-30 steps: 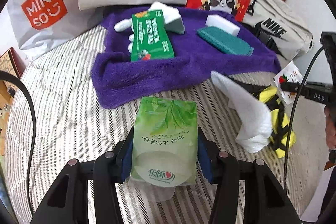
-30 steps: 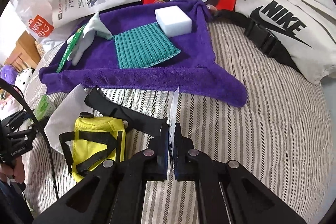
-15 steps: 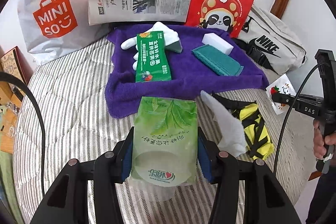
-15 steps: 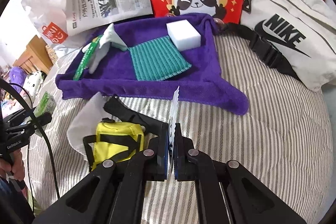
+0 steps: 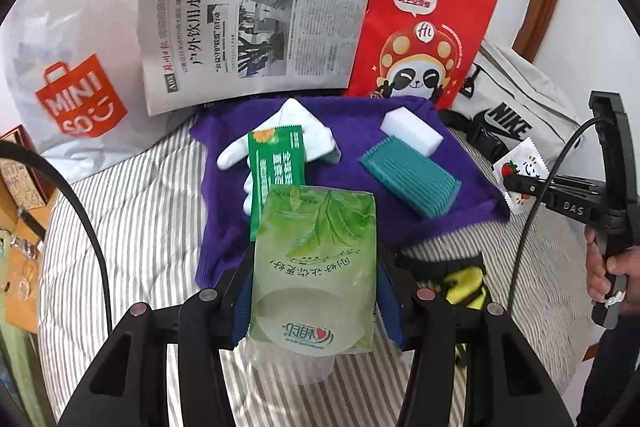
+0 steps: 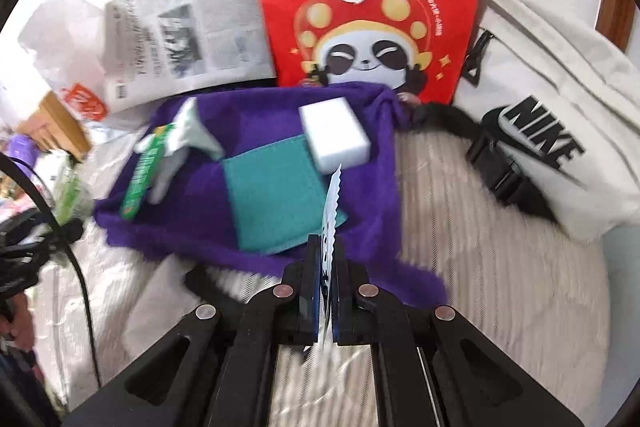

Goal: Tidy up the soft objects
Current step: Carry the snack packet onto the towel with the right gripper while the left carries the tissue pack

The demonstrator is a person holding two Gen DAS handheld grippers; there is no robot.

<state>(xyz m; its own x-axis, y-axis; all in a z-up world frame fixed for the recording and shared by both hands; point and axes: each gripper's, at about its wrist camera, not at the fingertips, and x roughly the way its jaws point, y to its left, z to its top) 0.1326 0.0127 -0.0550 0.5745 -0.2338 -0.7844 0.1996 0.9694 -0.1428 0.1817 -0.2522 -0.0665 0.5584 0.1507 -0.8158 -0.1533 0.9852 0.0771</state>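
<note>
Left gripper [image 5: 316,291] jaws half open, clamped on green tissue pack [image 5: 316,255], just before purple towel [image 5: 400,195]. Right gripper [image 6: 326,267] jaws shut on thin sachet [image 6: 330,211] over towel's near edge. Risk imo: squishy pack slips, sachet flutters onto bed.

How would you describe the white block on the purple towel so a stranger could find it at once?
Find the purple towel spread on the striped bed in front of the red panda bag. At its far right corner lies the white block, touching the teal ribbed pad. It alone is plain, thick and brick-shaped; the white glove beside it is floppy.
</note>
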